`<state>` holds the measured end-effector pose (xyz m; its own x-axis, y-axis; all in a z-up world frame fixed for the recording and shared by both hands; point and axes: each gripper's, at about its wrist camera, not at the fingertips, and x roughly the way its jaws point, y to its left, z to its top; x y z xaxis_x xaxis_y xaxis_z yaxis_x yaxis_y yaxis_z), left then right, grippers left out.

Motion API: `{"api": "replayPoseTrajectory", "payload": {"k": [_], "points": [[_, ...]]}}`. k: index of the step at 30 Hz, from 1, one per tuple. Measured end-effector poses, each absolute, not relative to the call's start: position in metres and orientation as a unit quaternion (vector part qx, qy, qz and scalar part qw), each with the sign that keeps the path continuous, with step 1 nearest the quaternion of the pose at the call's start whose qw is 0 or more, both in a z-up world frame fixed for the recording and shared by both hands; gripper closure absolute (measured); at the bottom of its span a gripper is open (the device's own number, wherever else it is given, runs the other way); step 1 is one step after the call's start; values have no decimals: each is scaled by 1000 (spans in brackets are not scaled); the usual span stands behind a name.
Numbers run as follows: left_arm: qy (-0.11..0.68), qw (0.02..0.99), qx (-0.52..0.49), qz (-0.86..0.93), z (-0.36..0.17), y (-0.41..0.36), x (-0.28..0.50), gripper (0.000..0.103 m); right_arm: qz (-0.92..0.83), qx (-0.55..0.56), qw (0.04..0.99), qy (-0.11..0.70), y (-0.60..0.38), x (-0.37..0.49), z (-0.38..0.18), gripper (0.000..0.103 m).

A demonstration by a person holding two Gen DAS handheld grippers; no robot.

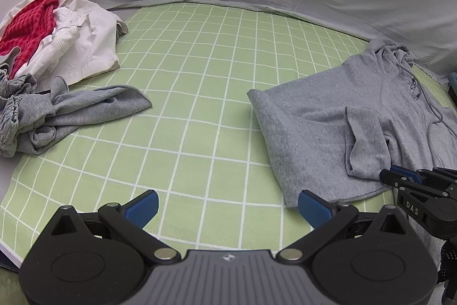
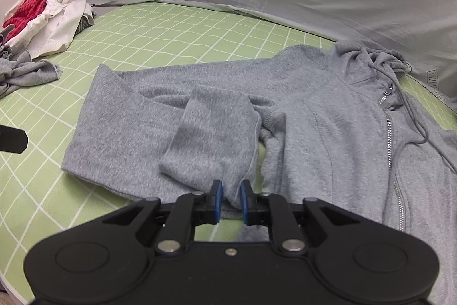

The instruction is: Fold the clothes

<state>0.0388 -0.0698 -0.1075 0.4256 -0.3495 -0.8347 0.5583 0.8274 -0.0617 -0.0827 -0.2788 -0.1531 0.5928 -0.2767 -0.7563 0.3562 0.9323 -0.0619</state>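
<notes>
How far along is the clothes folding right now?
Early. Done: the grey zip hoodie lies spread on the green grid mat. In hand: the right gripper is shut on the hoodie's sleeve cuff, folded across its body; the left gripper is open, holding nothing. Left: finishing the hoodie, then the crumpled pile of clothes.

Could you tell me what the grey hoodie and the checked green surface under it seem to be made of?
The grey hoodie looks like soft fleece or brushed knit: a fuzzy, matte, heathered face, with a metal-looking zip. The green surface looks like a smooth, matte mat or cloth printed with a white grid; which one, the look leaves open.
</notes>
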Motion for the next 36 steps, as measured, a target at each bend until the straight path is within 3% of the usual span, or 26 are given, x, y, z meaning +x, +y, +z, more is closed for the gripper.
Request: {"api": "replayPoseTrajectory", "payload": {"k": [16, 30, 33, 34, 36], "points": [[458, 832, 107, -293, -94, -138, -9, 1, -222, 78, 933, 272, -351, -145, -48, 94], [453, 838, 87, -293, -83, -226, -57, 1, -328, 100, 899, 274, -478, -248, -47, 95], [456, 839, 84, -284, -84, -238, -60, 1, -341, 119, 877, 316, -507, -257, -64, 94], [457, 840, 84, -280, -85, -241, -61, 1, -340, 123, 871, 333, -514, -259, -71, 92], [458, 843, 86, -270, -85, -247, -61, 1, -319, 125, 864, 368, -520, -260, -86, 73]]}}
